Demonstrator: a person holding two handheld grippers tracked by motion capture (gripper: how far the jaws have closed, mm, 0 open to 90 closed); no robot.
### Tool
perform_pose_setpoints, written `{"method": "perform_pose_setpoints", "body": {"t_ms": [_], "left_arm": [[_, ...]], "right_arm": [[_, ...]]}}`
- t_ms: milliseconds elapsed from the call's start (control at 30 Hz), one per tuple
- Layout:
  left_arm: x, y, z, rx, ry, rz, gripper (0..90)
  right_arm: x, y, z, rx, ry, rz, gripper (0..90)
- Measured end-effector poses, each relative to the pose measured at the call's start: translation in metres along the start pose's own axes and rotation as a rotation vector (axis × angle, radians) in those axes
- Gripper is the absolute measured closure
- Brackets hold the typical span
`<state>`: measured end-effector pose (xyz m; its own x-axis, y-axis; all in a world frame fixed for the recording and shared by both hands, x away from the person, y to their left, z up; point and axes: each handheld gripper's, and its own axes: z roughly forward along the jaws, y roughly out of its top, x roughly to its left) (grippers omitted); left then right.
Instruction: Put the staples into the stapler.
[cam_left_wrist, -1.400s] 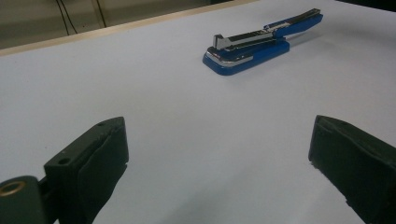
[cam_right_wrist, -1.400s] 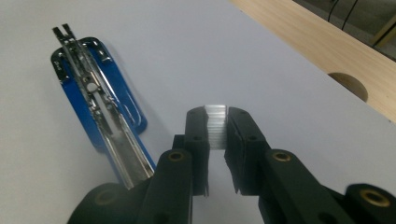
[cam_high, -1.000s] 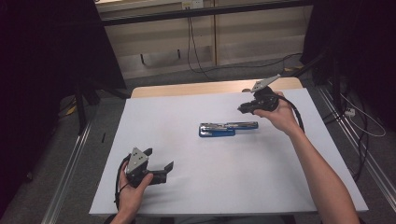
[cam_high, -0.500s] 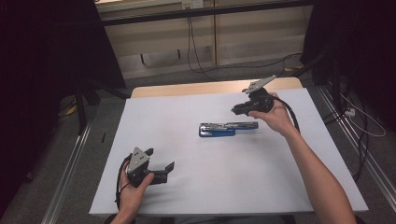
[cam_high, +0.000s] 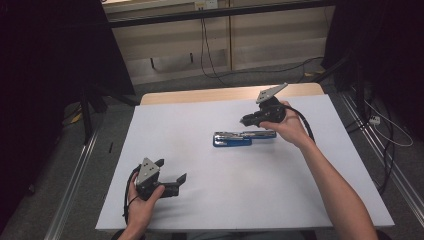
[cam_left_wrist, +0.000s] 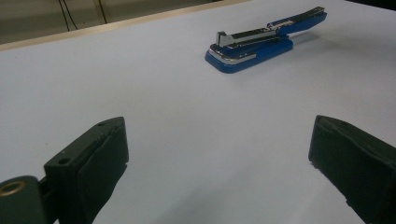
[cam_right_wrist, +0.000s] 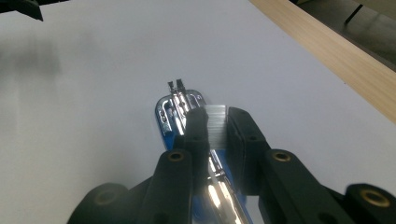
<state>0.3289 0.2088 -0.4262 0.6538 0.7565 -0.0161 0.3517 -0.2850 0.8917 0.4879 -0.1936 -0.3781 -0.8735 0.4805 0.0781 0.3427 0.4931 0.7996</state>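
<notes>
Right tongs (cam_right_wrist: 215, 122) pinch what looks like staples (cam_right_wrist: 215, 116) over the stapler (cam_right_wrist: 180, 112).

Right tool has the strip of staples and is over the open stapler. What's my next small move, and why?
Probably lower the right tool a little, keeping the staple strip in line with the stapler's open metal channel. The strip sits clamped between the jaws above that channel, not yet in it. The left tool rests open near the table's front, well apart.
</notes>
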Motion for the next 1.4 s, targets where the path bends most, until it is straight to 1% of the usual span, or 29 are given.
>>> {"method": "perform_pose_setpoints", "body": {"t_ms": [100, 200, 367, 533, 900, 1000, 1133, 1267, 1400], "left_arm": [[0.000, 0.000, 0.000, 0.002, -0.001, -0.002, 5.0], [0.001, -0.001, 0.000, 0.002, -0.003, -0.009, 5.0], [0.002, 0.000, -0.001, 0.004, 0.000, -0.002, 5.0], [0.002, 0.000, -0.001, -0.001, 0.001, -0.008, 5.0], [0.002, 0.000, 0.000, 0.000, -0.004, -0.008, 5.0], [0.002, 0.000, -0.001, -0.002, -0.005, -0.007, 5.0], [0.001, 0.000, -0.001, -0.021, -0.010, -0.001, 4.9], [0.001, 0.000, -0.001, -0.015, -0.012, 0.006, 4.8], [0.001, 0.000, -0.002, -0.023, -0.014, -0.005, 4.8]], "right_arm": [[0.002, 0.001, 0.003, -0.005, 0.010, -0.001, 79.4], [0.005, 0.003, 0.006, 0.000, 0.018, -0.016, 79.4], [0.010, 0.009, 0.012, -0.002, 0.035, -0.030, 79.4], [0.014, 0.015, 0.016, -0.019, 0.051, -0.037, 79.4], [0.021, 0.023, 0.026, -0.006, 0.078, -0.068, 79.4], [0.022, 0.025, 0.028, -0.001, 0.084, -0.072, 79.5], [0.025, 0.028, 0.030, -0.004, 0.099, -0.072, 79.4], [0.027, 0.030, 0.037, -0.002, 0.111, -0.078, 79.4], [0.028, 0.033, 0.042, 0.003, 0.118, -0.085, 79.4]]}}
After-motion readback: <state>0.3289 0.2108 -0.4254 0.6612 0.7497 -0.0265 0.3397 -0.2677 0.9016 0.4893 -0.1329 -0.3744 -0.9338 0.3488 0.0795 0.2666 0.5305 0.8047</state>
